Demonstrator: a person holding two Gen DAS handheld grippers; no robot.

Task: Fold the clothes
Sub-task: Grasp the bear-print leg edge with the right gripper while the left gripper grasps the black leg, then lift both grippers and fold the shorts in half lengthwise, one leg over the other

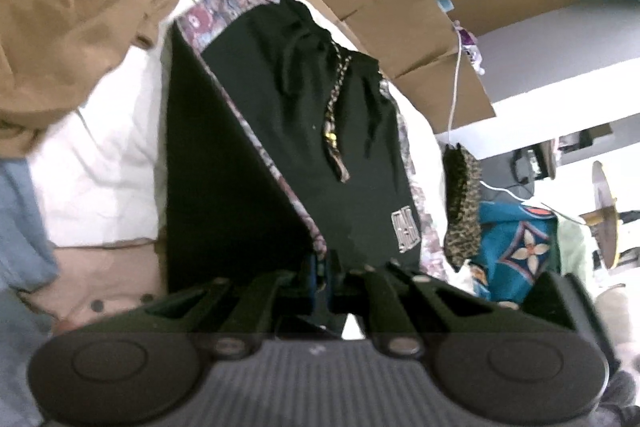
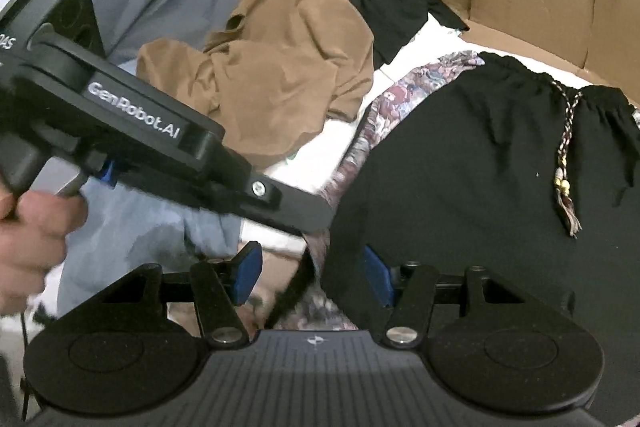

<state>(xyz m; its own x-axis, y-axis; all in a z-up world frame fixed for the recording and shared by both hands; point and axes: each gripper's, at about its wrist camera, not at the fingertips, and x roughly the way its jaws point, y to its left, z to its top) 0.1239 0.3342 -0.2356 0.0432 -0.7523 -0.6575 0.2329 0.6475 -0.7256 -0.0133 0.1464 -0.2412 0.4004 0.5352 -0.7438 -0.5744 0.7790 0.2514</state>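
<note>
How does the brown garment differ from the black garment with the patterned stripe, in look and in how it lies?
The brown garment is one plain colour; the black garment has a floral side stripe and a braided drawstring. The brown garment lies crumpled in a heap; the black garment is spread fairly flat. No gripper touches the brown garment; the left hand-held gripper is shut on the black garment's edge. Both lie on the same white surface.
</note>
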